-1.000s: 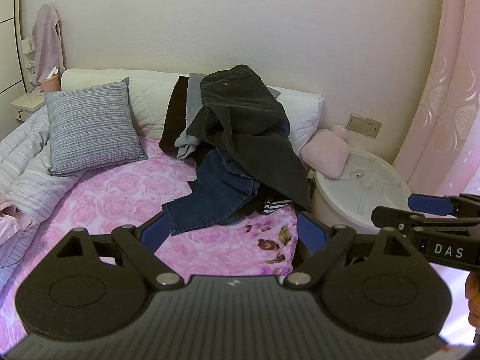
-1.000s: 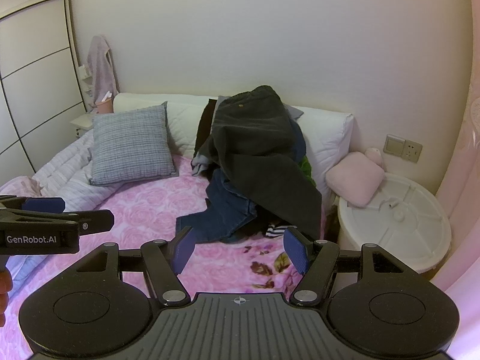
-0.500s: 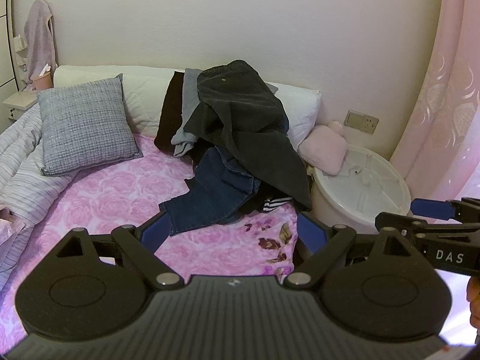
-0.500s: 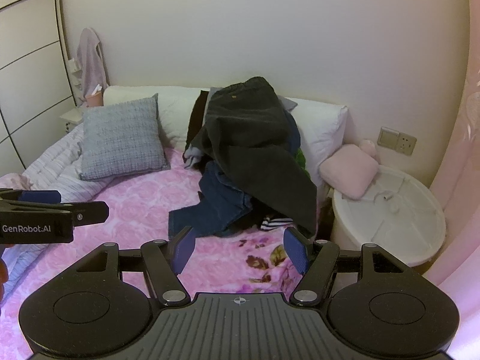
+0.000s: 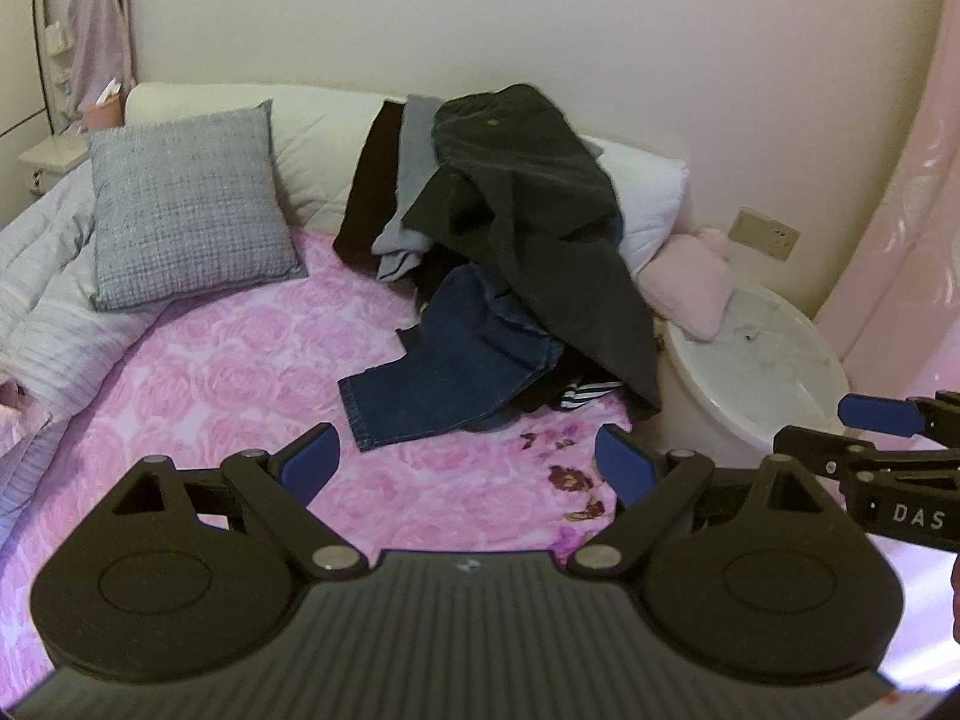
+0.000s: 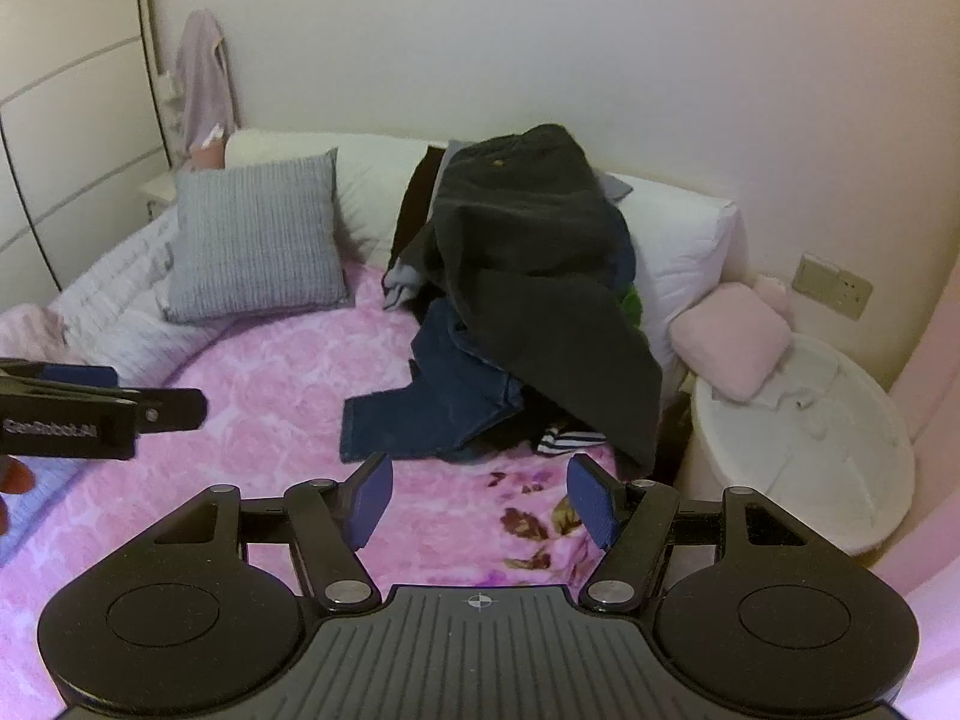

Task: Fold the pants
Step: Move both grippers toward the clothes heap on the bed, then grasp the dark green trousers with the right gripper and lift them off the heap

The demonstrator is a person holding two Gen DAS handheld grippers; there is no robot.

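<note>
A heap of clothes leans on the white headboard pillows at the far side of the bed. Dark charcoal pants (image 5: 528, 204) (image 6: 540, 276) drape over the top, and blue jeans (image 5: 456, 366) (image 6: 444, 402) spill out below onto the pink rose bedspread (image 5: 252, 372). My left gripper (image 5: 468, 468) hovers open just short of the jeans' leg hem, nothing between its blue pads. My right gripper (image 6: 480, 498) is open too, above the bedspread in front of the heap, and it is also in the left wrist view at the right edge (image 5: 864, 426).
A grey checked cushion (image 5: 186, 204) rests at the back left beside a striped quilt (image 5: 42, 300). A white round tub (image 6: 804, 438) with a pink plush pillow (image 6: 729, 336) stands right of the bed, by a pink curtain (image 5: 912, 228). A striped garment (image 6: 570, 438) peeks from under the heap.
Both grippers have moved forward and slightly down toward the clothes heap, which now looks larger and nearer. Their jaws stayed open and the clothes have not moved.
</note>
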